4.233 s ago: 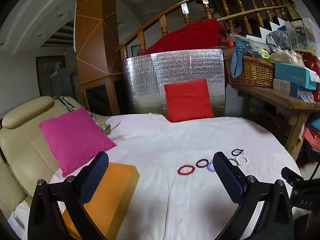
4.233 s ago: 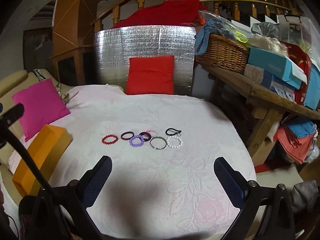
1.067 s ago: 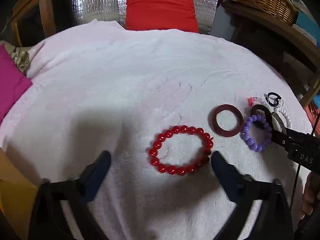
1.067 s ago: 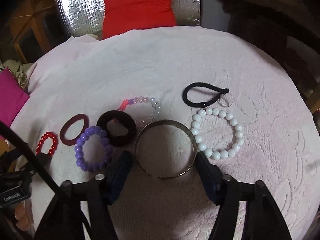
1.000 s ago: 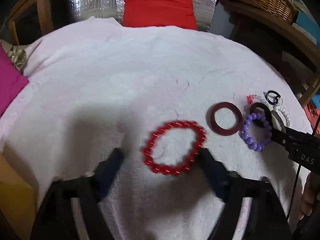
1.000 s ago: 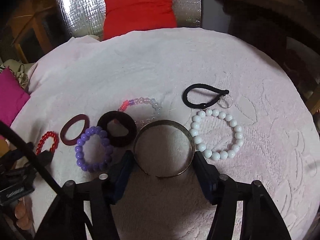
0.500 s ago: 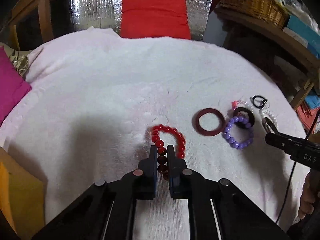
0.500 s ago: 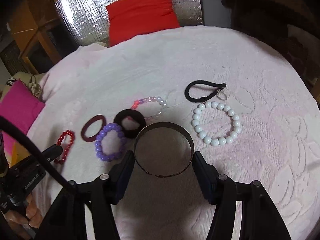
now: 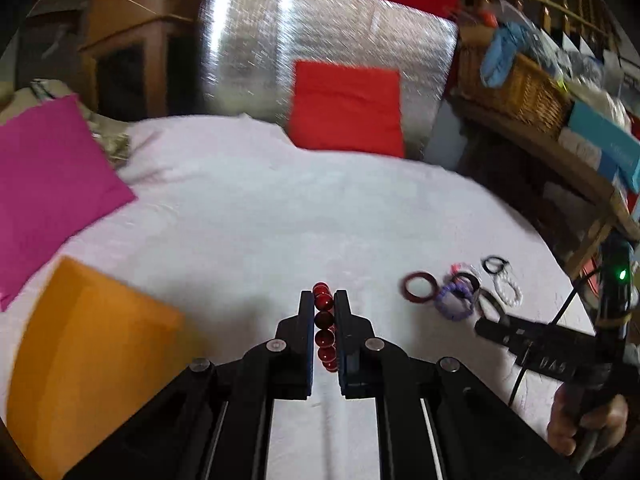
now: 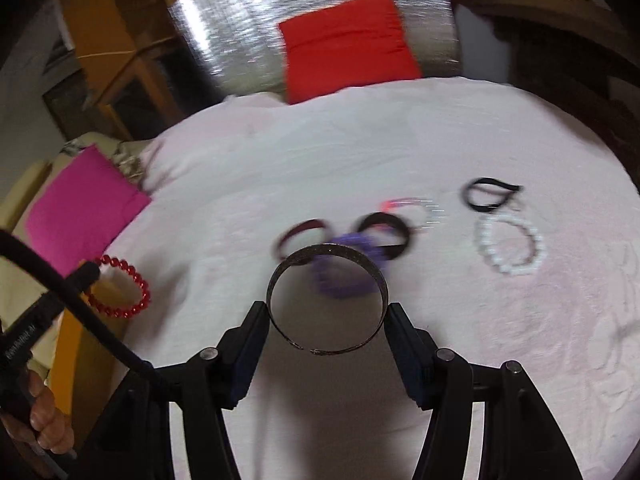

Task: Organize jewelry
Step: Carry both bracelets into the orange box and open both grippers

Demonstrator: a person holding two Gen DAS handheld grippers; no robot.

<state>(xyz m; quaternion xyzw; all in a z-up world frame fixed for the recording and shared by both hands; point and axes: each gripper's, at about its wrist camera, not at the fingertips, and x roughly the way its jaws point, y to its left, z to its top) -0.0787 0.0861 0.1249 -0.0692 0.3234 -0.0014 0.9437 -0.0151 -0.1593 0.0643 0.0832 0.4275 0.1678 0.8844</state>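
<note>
White cloth below; left claw grips red beads, right claw metal bangle.

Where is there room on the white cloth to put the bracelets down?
The cloth is bare in the middle, between the pink pillow, the red pillow and the orange box. It is also bare near the right gripper. The white beads and purple beads sit in the crowded patch.
</note>
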